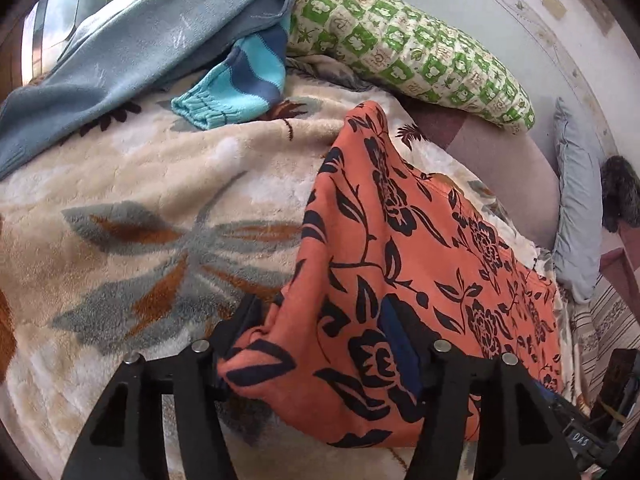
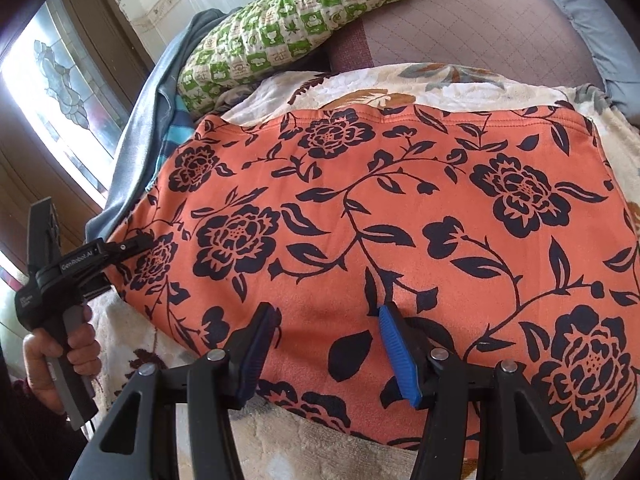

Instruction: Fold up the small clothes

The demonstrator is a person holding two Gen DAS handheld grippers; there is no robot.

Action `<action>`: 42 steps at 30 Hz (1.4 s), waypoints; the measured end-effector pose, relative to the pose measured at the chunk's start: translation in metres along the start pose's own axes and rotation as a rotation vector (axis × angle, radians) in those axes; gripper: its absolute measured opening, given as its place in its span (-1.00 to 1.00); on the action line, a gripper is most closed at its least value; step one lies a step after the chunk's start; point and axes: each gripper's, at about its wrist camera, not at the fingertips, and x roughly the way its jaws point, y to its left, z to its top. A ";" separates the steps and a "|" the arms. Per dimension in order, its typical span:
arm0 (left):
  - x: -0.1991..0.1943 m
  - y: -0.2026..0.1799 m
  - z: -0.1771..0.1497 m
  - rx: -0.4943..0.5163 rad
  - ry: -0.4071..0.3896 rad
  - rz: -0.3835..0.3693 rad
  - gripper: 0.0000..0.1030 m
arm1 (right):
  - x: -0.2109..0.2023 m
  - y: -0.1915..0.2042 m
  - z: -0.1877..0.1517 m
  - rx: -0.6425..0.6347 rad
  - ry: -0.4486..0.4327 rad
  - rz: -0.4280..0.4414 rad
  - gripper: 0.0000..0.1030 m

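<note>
An orange garment with black flowers [image 2: 380,208] lies spread on a cream floral blanket [image 1: 140,208]. In the left wrist view the orange garment [image 1: 400,264] has its near edge bunched between the fingers of my left gripper [image 1: 320,344], which stand wide apart around the fold. The left gripper also shows in the right wrist view [image 2: 132,246], at the garment's left edge. My right gripper [image 2: 326,340] is open, its blue pads [image 2: 396,356] resting on the garment's near edge, nothing pinched.
A green patterned pillow [image 1: 408,48] lies at the back. A grey-blue garment [image 1: 120,56] and a turquoise striped garment [image 1: 232,88] lie at the back left. A window [image 2: 60,68] is at the left. A mauve mattress [image 2: 460,28] shows beyond the blanket.
</note>
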 end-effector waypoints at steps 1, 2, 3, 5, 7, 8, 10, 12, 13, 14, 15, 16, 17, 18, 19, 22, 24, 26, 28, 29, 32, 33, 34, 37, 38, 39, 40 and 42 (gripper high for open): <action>0.001 -0.005 -0.002 0.037 -0.003 0.016 0.13 | -0.002 -0.003 0.000 0.012 -0.007 0.007 0.11; 0.001 -0.008 -0.003 0.057 -0.010 0.038 -0.13 | -0.005 -0.007 0.000 0.025 -0.016 0.011 0.11; 0.001 -0.007 -0.002 0.062 -0.016 0.040 -0.31 | -0.008 -0.011 0.000 0.038 -0.027 0.018 0.11; -0.004 -0.002 0.001 0.037 -0.029 0.016 -0.55 | -0.018 -0.021 0.002 0.068 -0.062 0.028 0.11; -0.008 0.003 0.003 0.000 -0.037 -0.017 -0.59 | -0.030 -0.032 0.005 0.098 -0.103 0.021 0.11; -0.011 0.001 0.003 0.003 -0.042 -0.015 -0.60 | -0.036 -0.039 0.006 0.117 -0.121 0.014 0.11; -0.019 -0.012 0.000 0.061 -0.068 0.022 -0.61 | -0.046 -0.057 0.009 0.170 -0.154 0.009 0.11; -0.034 -0.032 -0.003 0.121 -0.099 0.018 -0.62 | -0.053 -0.078 0.010 0.238 -0.171 0.025 0.11; -0.042 -0.042 -0.003 0.140 -0.111 0.000 -0.62 | -0.055 -0.088 0.011 0.271 -0.174 0.029 0.11; -0.049 -0.054 -0.003 0.153 -0.120 -0.015 -0.62 | -0.057 -0.097 0.011 0.302 -0.177 0.032 0.11; -0.055 -0.068 -0.001 0.161 -0.123 -0.034 -0.62 | -0.060 -0.106 0.011 0.331 -0.181 0.041 0.11; -0.058 -0.083 0.002 0.164 -0.121 -0.052 -0.62 | -0.063 -0.114 0.011 0.360 -0.190 0.053 0.11; -0.062 -0.099 0.004 0.170 -0.117 -0.069 -0.63 | -0.066 -0.121 0.011 0.388 -0.202 0.068 0.11; -0.066 -0.116 0.005 0.183 -0.114 -0.086 -0.64 | -0.069 -0.128 0.011 0.410 -0.216 0.088 0.11; -0.068 -0.135 0.006 0.200 -0.110 -0.104 -0.64 | -0.073 -0.134 0.011 0.430 -0.230 0.109 0.11; -0.068 -0.193 0.003 0.253 -0.087 -0.149 -0.66 | -0.080 -0.152 0.009 0.504 -0.259 0.165 0.11; -0.062 -0.232 -0.002 0.285 -0.060 -0.187 -0.67 | -0.085 -0.167 0.005 0.559 -0.282 0.177 0.11; -0.052 -0.274 -0.012 0.333 -0.034 -0.202 -0.68 | -0.090 -0.184 0.001 0.626 -0.300 0.199 0.11; -0.035 -0.312 -0.029 0.381 0.001 -0.232 -0.70 | -0.100 -0.204 -0.005 0.708 -0.332 0.237 0.11; -0.026 -0.329 -0.040 0.398 0.025 -0.247 -0.70 | -0.104 -0.213 -0.008 0.750 -0.346 0.260 0.11; 0.002 -0.364 -0.079 0.442 0.107 -0.264 -0.70 | -0.117 -0.241 -0.015 0.843 -0.363 0.313 0.12; 0.010 -0.369 -0.092 0.457 0.127 -0.247 -0.70 | -0.120 -0.247 -0.016 0.855 -0.357 0.322 0.12; 0.017 -0.369 -0.103 0.464 0.150 -0.227 -0.71 | -0.120 -0.252 -0.016 0.863 -0.351 0.348 0.12; 0.023 -0.353 -0.115 0.426 0.182 -0.223 -0.71 | -0.101 -0.264 -0.011 0.884 -0.233 0.545 0.13; 0.021 -0.347 -0.115 0.418 0.176 -0.225 -0.71 | -0.092 -0.265 -0.011 0.906 -0.198 0.605 0.14; 0.017 -0.343 -0.114 0.420 0.168 -0.222 -0.71 | -0.085 -0.265 -0.013 0.927 -0.180 0.653 0.20; 0.013 -0.339 -0.114 0.428 0.157 -0.218 -0.71 | -0.078 -0.263 -0.013 0.933 -0.168 0.690 0.26; 0.004 -0.336 -0.112 0.443 0.135 -0.216 -0.71 | -0.066 -0.254 -0.008 0.911 -0.133 0.713 0.35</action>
